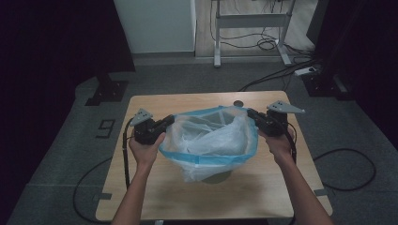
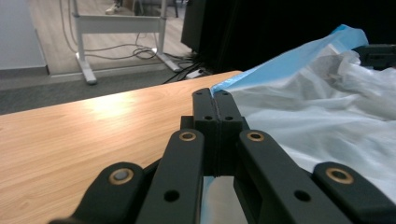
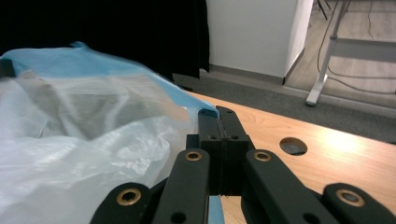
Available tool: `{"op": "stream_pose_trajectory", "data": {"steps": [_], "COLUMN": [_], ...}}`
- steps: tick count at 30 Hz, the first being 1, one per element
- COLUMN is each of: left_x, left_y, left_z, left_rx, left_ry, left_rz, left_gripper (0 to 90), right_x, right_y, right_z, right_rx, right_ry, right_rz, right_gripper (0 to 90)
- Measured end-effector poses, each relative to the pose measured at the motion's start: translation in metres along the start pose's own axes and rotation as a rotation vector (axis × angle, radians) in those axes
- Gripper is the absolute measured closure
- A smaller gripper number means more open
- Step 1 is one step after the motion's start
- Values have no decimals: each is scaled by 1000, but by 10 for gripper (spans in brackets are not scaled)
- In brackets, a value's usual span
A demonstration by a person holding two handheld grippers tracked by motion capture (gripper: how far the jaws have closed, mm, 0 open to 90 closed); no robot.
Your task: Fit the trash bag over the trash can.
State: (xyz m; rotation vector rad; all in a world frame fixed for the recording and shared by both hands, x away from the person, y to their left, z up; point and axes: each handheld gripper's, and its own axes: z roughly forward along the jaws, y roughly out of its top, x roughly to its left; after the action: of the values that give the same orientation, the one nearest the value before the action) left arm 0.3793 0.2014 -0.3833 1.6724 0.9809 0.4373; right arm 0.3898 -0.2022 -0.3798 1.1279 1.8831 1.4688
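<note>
Item 1: wooden table, light top, lying under both sets of fingers and reaching past them on every side; 1 round hole in it sits just beyond the right gripper's fingertips, toward the far edge. Item 2: translucent white plastic bag with a blue hem, spread between the 2 grippers, its mouth pulled wide and facing up, its body sagging onto the table between and a little nearer the person than the fingers. Item 3: left gripper, black, held in the person's left hand, fingers pointing toward the bag's left side; in the left gripper view the 2 jaws stand pressed together with the blue hem pinched at their tips, so the grip is closed on the bag's rim. Item 4: right gripper, black, held in the right hand, fingers pointing at the bag's right side; in the right gripper view its jaws meet on the blue hem too, clamped on it, the white film bunching to the left of the fingertips. Item 5: 2 grey three-cornered plates, 1 atop each gripper, behind the fingers.
</note>
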Motion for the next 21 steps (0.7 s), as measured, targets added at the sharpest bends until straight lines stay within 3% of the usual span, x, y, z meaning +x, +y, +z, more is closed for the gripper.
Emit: {"op": "stream_pose_trajectory", "data": {"steps": [4,12,16,21], "left_x": [11,20,20,21], "left_y": [-3,-22,-27,-25], "left_z": [12,29,35,41], "left_rx": [33,149,193,217], "left_ry": [6,5,-13,1], "left_rz": [-44,-85,-105,-122], "left_gripper": [897,896,896,896], "right_x": [-4,-10,-10,-9], "right_y": [-6,-35,-45,-43], "right_z": [17,45,50,55], "right_rx": [30,162,186,192], "right_ry": [-7,-4,29,14], "right_rz": [20,65,73,69], "right_gripper": [888,887,888,888]}}
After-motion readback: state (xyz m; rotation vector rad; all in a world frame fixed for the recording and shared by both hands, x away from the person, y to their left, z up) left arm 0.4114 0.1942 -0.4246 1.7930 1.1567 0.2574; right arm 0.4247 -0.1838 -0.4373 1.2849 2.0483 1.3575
